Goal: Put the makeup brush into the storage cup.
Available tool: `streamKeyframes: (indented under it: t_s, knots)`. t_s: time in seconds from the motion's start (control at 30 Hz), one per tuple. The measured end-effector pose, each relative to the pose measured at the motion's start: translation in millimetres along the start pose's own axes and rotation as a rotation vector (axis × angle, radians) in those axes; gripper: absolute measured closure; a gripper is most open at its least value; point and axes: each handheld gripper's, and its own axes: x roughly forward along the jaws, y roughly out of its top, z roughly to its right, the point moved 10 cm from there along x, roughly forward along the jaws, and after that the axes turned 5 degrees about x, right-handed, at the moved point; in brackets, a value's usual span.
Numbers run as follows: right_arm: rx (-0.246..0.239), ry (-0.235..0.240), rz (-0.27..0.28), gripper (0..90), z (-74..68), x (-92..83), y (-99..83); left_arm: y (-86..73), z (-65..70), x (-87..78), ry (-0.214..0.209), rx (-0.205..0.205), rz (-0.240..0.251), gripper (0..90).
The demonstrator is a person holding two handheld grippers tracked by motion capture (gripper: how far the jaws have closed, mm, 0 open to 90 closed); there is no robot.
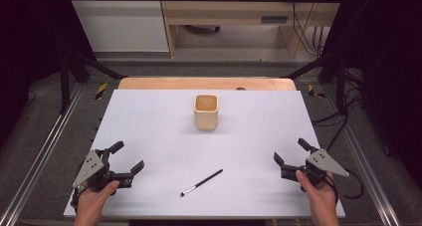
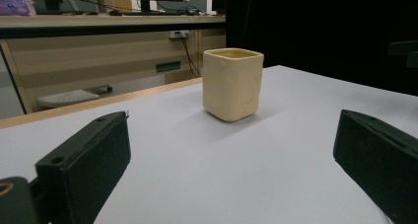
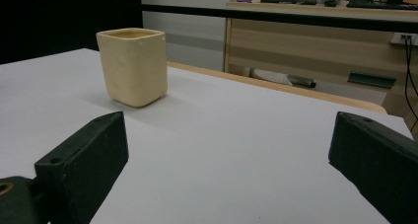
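Two grippers, left gripper (image 1: 126, 158) and right gripper (image 1: 289, 151), jaws spread and empty, flanked one pen (image 1: 201, 182) and one cream cup (image 1: 206, 112) on the white table (image 1: 149, 116), a wooden desk (image 3: 315, 36) behind.

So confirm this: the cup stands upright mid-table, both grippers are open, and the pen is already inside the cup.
Wrong on the pen: it lies flat on the table, near the front edge, well apart from the cup. The high view shows it. The cup does stand upright, and the left gripper and right gripper are open.
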Motion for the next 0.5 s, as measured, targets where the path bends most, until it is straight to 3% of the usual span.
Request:
streamKeyframes:
  t_s: [0.27,0.5]
  knots:
    - [0.003,-0.009,0.005,2.0,1.1,-1.0,1.2,-0.7,-1.7,-4.6,0.015,0.007,-0.024,0.7]
    - [0.015,-0.012,0.017,1.8,1.3,-2.6,3.4,4.6,4.3,-0.1,0.006,0.037,-0.091,0.9]
